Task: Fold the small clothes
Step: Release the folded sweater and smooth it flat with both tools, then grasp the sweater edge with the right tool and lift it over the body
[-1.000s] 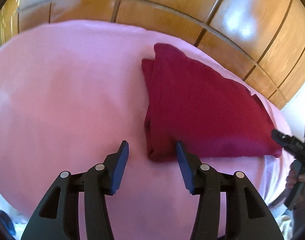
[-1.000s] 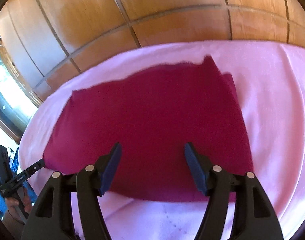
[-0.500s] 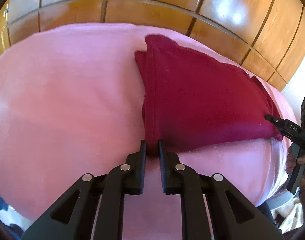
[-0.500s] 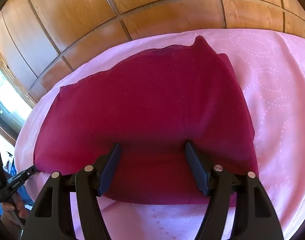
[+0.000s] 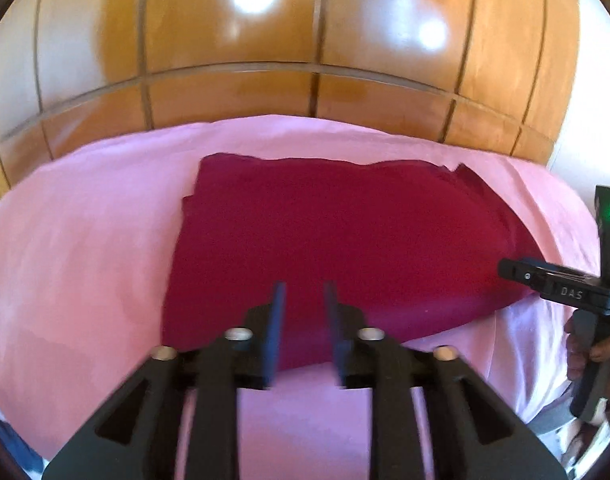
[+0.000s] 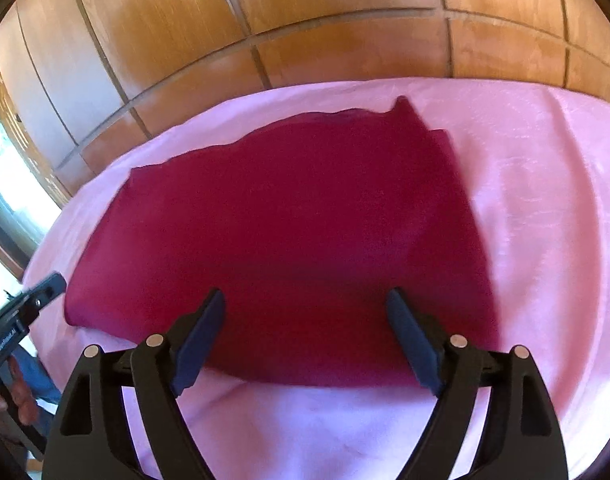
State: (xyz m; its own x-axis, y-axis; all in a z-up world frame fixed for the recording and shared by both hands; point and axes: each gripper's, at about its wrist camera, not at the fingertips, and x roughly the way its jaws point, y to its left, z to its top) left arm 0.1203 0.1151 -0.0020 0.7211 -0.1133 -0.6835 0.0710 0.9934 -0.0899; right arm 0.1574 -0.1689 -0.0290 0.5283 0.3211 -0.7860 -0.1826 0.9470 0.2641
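A dark red folded cloth (image 5: 345,232) (image 6: 285,208) lies flat on the pink bedsheet (image 5: 85,240). My left gripper (image 5: 305,288) hovers over the cloth's near edge with a narrow gap; its jaws are opening and nothing is between them. My right gripper (image 6: 305,294) stands wide over the near edge toward the cloth's other end, its jaws opening further, with the cloth below the pads and not pinched. The right gripper's tip (image 5: 521,274) shows at the cloth's right corner in the left wrist view. The left gripper's tip (image 6: 45,292) shows at the left corner in the right wrist view.
Glossy wooden panels (image 5: 265,40) (image 6: 345,20) rise right behind the bed. The pink bedsheet (image 6: 545,200) spreads wide on both sides of the cloth. A person's hand (image 5: 601,348) holds the right gripper's handle off the bed's front edge.
Half a second ago the left jaws were pinched at the cloth's near left corner; now they have parted and the gripper has lifted and swung right. The right jaws have widened.
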